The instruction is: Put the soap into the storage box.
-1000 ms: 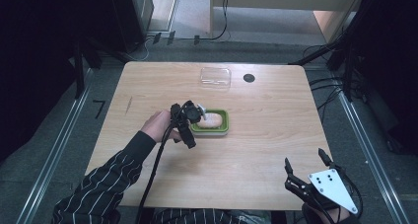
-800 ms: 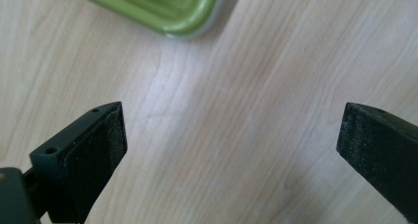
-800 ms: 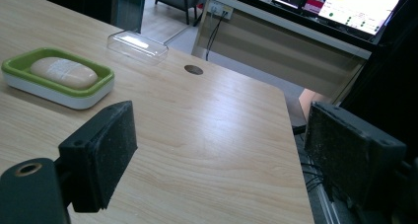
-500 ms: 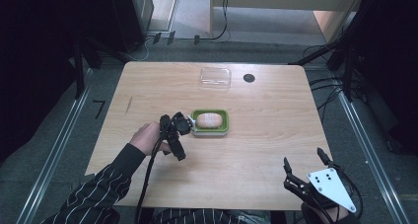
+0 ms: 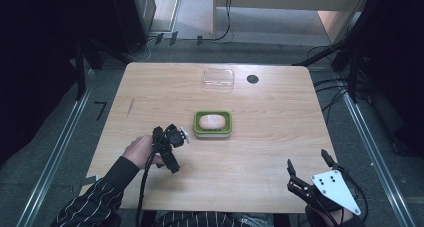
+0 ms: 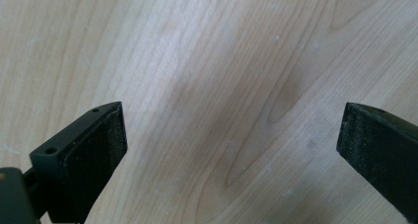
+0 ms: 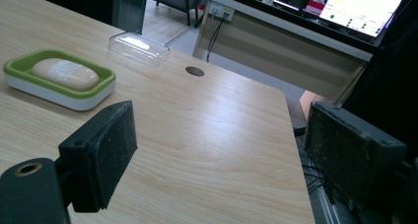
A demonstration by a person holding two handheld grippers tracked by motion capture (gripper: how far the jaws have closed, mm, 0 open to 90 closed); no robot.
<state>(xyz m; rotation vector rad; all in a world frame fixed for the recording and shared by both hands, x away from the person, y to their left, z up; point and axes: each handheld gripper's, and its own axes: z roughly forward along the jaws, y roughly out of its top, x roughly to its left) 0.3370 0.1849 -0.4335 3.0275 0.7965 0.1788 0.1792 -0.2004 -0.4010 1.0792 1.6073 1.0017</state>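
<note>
No text, label, brand or number can be read. The monitor screen (image 7: 365, 7) in the right gripper view carries lines and small green dots, all too small and blurred to make out. The soap bar (image 7: 64, 74) in the green soap dish (image 7: 101, 88) bears a faint embossed patch, but no letters can be told from it.

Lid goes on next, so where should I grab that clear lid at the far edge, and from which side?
Take the clear lid by its two long edges, coming from above. It lies flat and shallow on the table, apart from the soap dish, so a low side approach would likely slide it. Both the right gripper and left gripper are open.
</note>
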